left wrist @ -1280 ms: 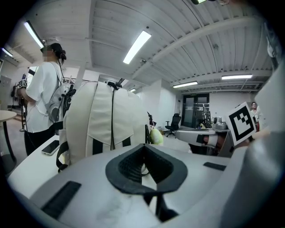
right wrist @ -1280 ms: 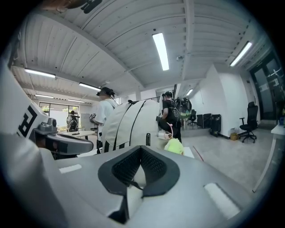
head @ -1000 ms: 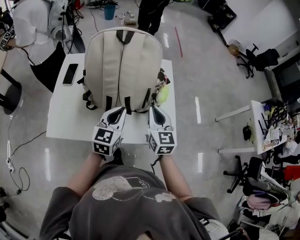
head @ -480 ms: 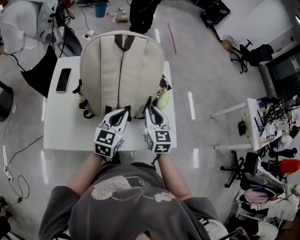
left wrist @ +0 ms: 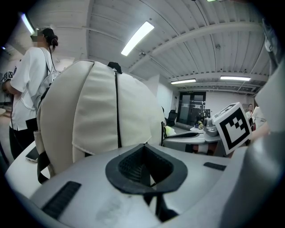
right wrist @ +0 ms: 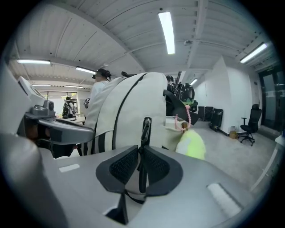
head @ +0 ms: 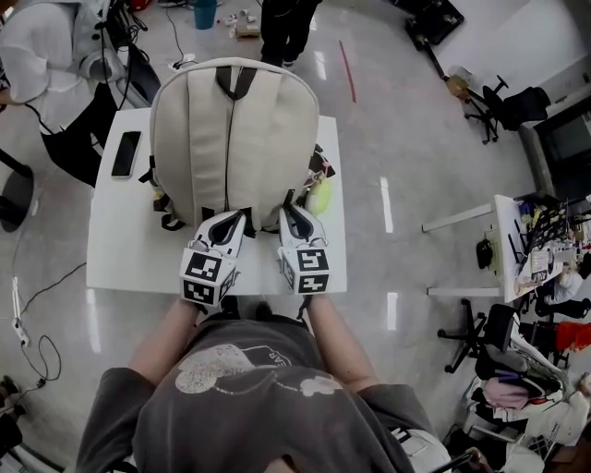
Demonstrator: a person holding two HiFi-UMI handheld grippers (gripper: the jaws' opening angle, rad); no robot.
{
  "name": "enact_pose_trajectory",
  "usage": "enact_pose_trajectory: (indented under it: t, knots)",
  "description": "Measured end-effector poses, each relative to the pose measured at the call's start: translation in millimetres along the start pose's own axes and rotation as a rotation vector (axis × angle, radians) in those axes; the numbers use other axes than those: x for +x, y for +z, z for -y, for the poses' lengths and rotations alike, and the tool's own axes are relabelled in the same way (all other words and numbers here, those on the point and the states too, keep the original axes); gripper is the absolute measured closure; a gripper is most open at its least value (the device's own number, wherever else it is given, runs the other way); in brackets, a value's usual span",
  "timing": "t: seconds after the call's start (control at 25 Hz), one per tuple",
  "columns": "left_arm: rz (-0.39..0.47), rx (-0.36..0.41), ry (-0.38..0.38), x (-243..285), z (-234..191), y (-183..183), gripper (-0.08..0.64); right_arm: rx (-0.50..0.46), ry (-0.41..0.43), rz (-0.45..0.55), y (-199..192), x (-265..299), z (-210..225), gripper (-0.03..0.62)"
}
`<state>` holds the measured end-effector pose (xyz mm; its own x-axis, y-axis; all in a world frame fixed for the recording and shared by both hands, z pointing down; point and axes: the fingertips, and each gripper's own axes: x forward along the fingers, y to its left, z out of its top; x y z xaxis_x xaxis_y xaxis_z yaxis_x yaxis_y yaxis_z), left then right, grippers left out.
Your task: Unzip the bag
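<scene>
A cream backpack (head: 231,139) lies on the white table (head: 120,249), its dark centre zip line running away from me. Both grippers sit at its near end among black straps. My left gripper (head: 231,222) is shut, pads together (left wrist: 144,153), and I see nothing held between them; the backpack (left wrist: 102,116) bulges just beyond. My right gripper (head: 294,214) is shut on a thin black pull strap (right wrist: 145,129) that sticks up between its pads (right wrist: 140,156), with the backpack (right wrist: 133,107) right behind it.
A black phone (head: 126,153) lies on the table's far left. A yellow-green ball charm (head: 319,196) hangs at the bag's right side. A person in white (head: 46,46) stands at far left, another person (head: 282,28) behind the table. Desks and chairs (head: 531,249) stand right.
Both grippers stay at the bag's near end, still shut. The head view has shifted slightly, so bag and table sit a little further left in the picture.
</scene>
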<state>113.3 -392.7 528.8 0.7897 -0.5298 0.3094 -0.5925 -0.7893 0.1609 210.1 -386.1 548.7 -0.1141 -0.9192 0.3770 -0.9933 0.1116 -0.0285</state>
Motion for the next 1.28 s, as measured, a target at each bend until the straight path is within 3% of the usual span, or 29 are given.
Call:
enact_pose_trajectory:
  t: [0.52,1.28]
  knots:
    - [-0.014,-0.009,0.066,6.5,6.8,-2.2,0.554,0.003,0.098,-0.01,-13.1,-6.0,-2.9,0.555]
    - [-0.123,-0.027,0.114,16.6,-6.1,-58.1,0.554,0.065,0.11,-0.251,-123.0,12.2,2.5,0.555]
